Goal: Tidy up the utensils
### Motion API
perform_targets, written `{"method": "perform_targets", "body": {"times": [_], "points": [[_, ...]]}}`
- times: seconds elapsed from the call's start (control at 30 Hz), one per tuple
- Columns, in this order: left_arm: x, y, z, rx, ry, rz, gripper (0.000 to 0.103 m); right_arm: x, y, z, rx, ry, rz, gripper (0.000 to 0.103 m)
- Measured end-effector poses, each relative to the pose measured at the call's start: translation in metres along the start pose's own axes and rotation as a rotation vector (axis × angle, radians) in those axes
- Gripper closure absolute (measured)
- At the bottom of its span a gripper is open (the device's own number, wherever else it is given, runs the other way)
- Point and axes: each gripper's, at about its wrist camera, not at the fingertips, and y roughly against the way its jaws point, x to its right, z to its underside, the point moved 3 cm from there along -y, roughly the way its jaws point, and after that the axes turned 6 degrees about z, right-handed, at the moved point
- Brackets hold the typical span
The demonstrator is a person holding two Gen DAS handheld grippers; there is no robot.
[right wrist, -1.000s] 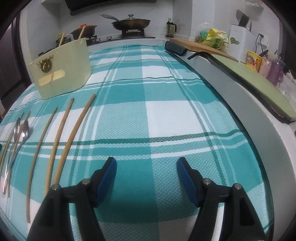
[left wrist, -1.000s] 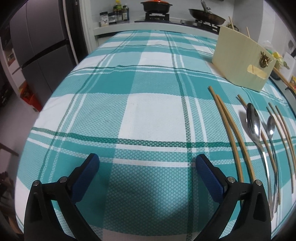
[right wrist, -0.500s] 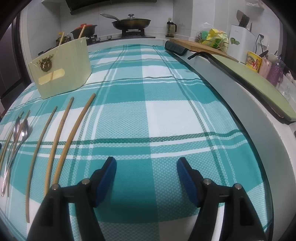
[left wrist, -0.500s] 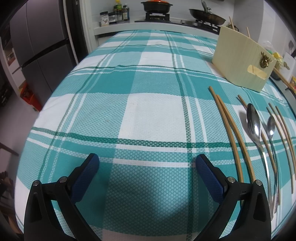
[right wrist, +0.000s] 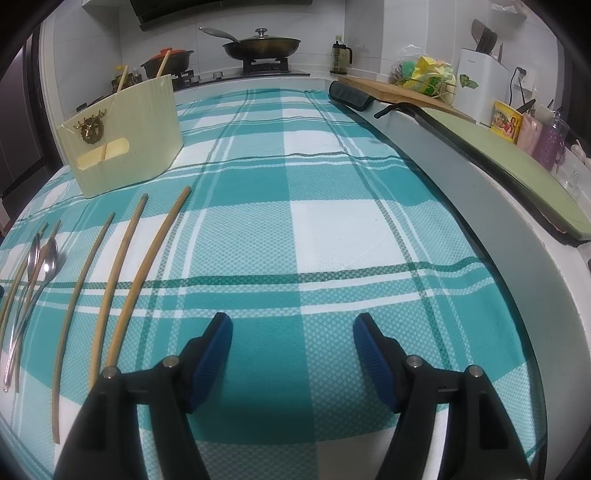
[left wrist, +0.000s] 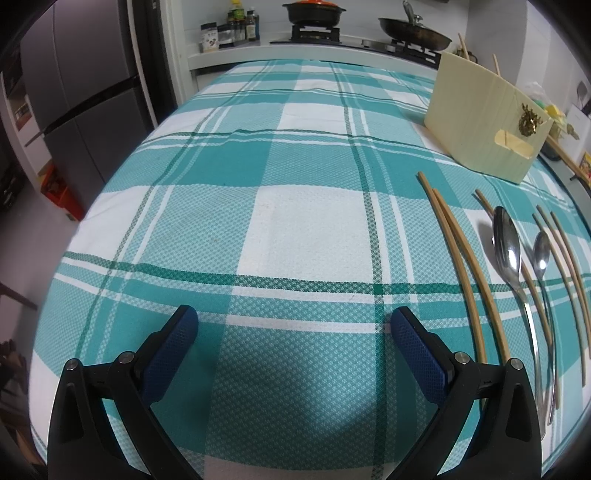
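Note:
Several wooden chopsticks [left wrist: 466, 266] and two steel spoons [left wrist: 509, 254] lie side by side on the teal plaid tablecloth [left wrist: 303, 225]. A cream utensil holder [left wrist: 484, 122] stands behind them with two chopsticks in it. My left gripper [left wrist: 294, 325] is open and empty, left of the utensils. In the right wrist view the chopsticks [right wrist: 142, 269], spoons [right wrist: 44, 266] and holder [right wrist: 122, 144] sit to the left. My right gripper [right wrist: 292, 332] is open and empty, right of them.
A stove with a pot [left wrist: 314, 11] and a wok [right wrist: 260, 46] is behind the table. A fridge [left wrist: 81, 96] stands at the left. A counter [right wrist: 517, 173] with a cutting board, a knife block and jars runs along the right.

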Motion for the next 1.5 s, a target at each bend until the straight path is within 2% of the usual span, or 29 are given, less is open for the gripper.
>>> {"method": "perform_targets", "body": {"times": [1.1, 1.2, 1.3, 1.37, 1.5], "points": [[0.0, 0.001, 0.0, 0.001, 0.005, 0.001, 0.0, 0.002, 0.0, -0.001, 0.0, -0.005, -0.006, 0.032], [-0.004, 0.011, 0.002, 0.021, 0.041, 0.049, 0.001, 0.002, 0.0, -0.001, 0.001, -0.01, -0.016, 0.031], [-0.001, 0.027, 0.005, 0.025, 0.116, 0.191, 0.001, 0.008, 0.005, -0.002, 0.018, -0.045, -0.057, 0.032], [0.013, 0.037, 0.006, 0.032, 0.112, 0.254, 0.001, 0.008, 0.018, -0.004, 0.04, -0.06, -0.09, 0.032], [0.047, 0.034, 0.002, 0.013, 0.011, 0.252, 0.001, -0.018, 0.043, -0.017, 0.065, -0.035, -0.207, 0.035]]}}
